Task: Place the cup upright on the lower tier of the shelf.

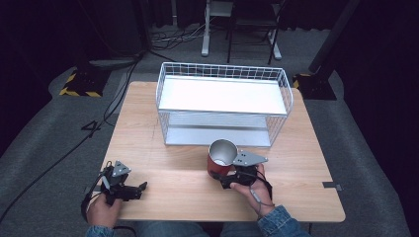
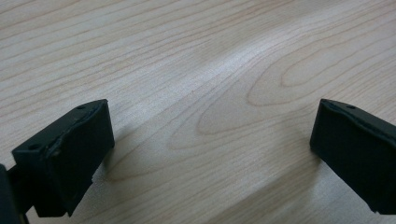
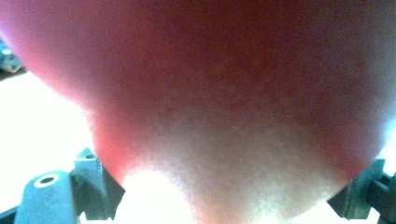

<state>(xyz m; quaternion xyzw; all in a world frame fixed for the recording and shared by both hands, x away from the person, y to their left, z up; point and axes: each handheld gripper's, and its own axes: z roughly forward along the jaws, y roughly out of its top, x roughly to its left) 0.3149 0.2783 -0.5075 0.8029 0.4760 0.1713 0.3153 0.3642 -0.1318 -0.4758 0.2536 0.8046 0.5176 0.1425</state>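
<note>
At the near edge of the light wooden table point(image 1: 163, 197), the left gripper point(image 1: 129, 190) rests low with its fingers point(image 2: 65, 154) spread wide over bare wood. The right gripper point(image 1: 223, 177) pinches a red cup point(image 1: 221, 159), held upright near the middle. Beyond stands a white wire shelf point(image 1: 223, 101). Grey carpet point(image 1: 44, 143) with black cables point(image 1: 59, 160) surrounds the table, dark curtains behind

You have a red cup point(image 1: 220, 160) with a silvery inside in your black right claw point(image 1: 223, 178), a pale wood-grain bench point(image 1: 163, 163), a white wire rack point(image 1: 223, 101), and blue denim sleeves point(image 1: 279, 222).
</note>
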